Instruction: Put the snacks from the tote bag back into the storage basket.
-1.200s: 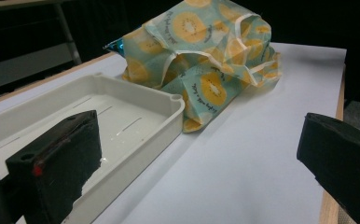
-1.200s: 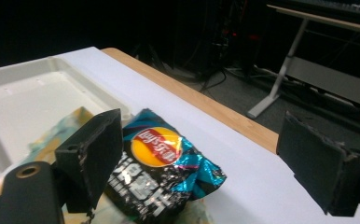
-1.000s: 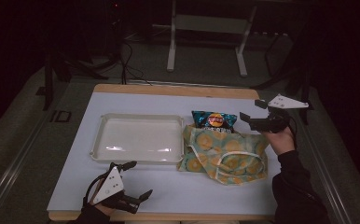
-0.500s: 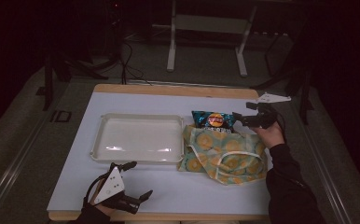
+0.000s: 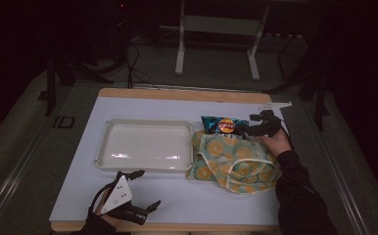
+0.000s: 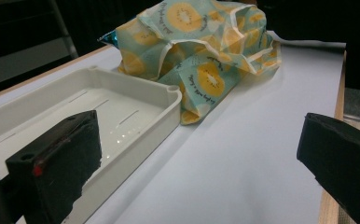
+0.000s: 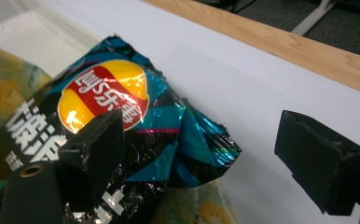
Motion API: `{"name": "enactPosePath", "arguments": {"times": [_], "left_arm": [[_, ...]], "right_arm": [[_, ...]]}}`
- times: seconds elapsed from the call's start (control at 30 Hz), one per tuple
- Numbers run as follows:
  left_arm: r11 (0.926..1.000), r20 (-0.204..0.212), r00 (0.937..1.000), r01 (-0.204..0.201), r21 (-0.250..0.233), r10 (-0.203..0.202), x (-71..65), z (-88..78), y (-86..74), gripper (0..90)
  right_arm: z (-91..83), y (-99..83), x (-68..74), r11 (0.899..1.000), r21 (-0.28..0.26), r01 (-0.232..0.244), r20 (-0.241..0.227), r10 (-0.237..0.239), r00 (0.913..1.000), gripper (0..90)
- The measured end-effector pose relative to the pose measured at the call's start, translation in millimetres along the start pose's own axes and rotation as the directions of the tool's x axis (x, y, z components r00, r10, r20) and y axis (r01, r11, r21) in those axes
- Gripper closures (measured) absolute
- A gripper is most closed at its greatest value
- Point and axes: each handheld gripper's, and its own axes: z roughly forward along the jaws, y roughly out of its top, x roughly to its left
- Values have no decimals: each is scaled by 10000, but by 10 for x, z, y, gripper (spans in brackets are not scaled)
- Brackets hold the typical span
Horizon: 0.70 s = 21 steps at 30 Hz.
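Fingers: right gripper (image 7: 192, 154) is spreading wide around the chip bag (image 7: 136, 135); left gripper (image 5: 138, 196) is idling apart above the counter (image 5: 216, 205).
Grip: closing squarely on the bag's crimped edge, gently, looks best.
Risk: snagging the fruit-print cloth bag (image 5: 236, 161).

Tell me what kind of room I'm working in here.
Probably a lab or recording workspace, not a home: a white-topped table with a wooden edge, metal stand legs behind it, and loose cables on grey carpet.

A white-topped table (image 5: 177, 196) with a wooden edge carries three things — a shallow cream tray (image 5: 148, 145) toward its left, a fruit-print cloth bag (image 5: 233, 161) just beside the tray's right end, and a blue chip packet (image 5: 221, 126) at the bag's far edge, lying partly on the cloth.
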Motion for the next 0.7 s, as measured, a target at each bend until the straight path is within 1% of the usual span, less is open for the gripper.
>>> {"name": "enactPosePath", "arguments": {"times": [0.07, 0.1, 0.13, 0.17, 0.2, 0.3, 0.33, 0.37, 0.4, 0.5, 0.53, 0.57, 0.6, 0.63, 0.7], "left_arm": [[10000, 18, 10000, 9, -27, -9, -4, 1, 1, 3], [10000, 21, 10000, 4, -22, -4, -5, 0, 2, 3], [10000, 21, 10000, 4, -22, -4, -5, 0, 2, 2], [10000, 40, 10000, -11, -5, 11, -6, 2, 0, 3], [10000, 38, 10000, -12, 1, 12, -6, 3, 0, 3], [10000, 46, 10000, -13, 21, 13, -5, 4, -1, 3], [10000, 46, 10000, -13, 21, 13, -5, 4, -1, 3], [10000, 46, 10000, -13, 21, 13, -5, 4, -1, 3], [10000, 79, 10000, 1, 53, -1, -5, 7, -2, 3], [10000, 100, 9999, -7, 80, 6, -6, 10, -3, 3], [10000, 100, 9999, -7, 80, 6, -6, 10, -3, 3], [10000, 98, 10000, -14, 89, 13, -7, 12, -3, 3], [10000, 103, 9999, -11, 89, 10, -7, 12, -3, 3], [10000, 109, 9999, -11, 89, 10, -8, 12, -3, 3], [10000, 102, 9999, -5, 98, 4, -8, 12, -4, 3]], "right_arm": [[24, -4, -2, 10000, 24, 39, -179, -39, 9998, 156], [45, -8, 1, 9999, 137, 47, -231, -44, 9997, 156], [45, -8, 1, 9999, 137, 47, -231, -44, 9997, 156], [85, -21, -1, 9993, 361, 94, -351, -81, 9993, 156], [99, -26, -3, 9991, 425, 79, -402, -62, 9992, 156], [138, -47, -24, 9985, 546, -69, -672, 106, 9977, 156], [138, -47, -24, 9985, 546, -69, -672, 106, 9977, 156], [145, -52, -32, 9982, 569, -177, -749, 220, 9969, 156], [156, -61, -53, 9972, 655, -372, -1127, 445, 9926, 185], [173, -65, -64, 9952, 853, -477, -1567, 607, 9858, 223], [173, -65, -64, 9952, 853, -477, -1567, 607, 9858, 223], [187, -66, -62, 9935, 1021, -501, -1749, 675, 9823, 272], [188, -67, -58, 9934, 1075, -409, -1811, 600, 9816, 320], [193, -67, -56, 9932, 1107, -348, -1833, 548, 9815, 339], [200, -67, -52, 9921, 1211, -314, -1798, 531, 9823, 457]]}}
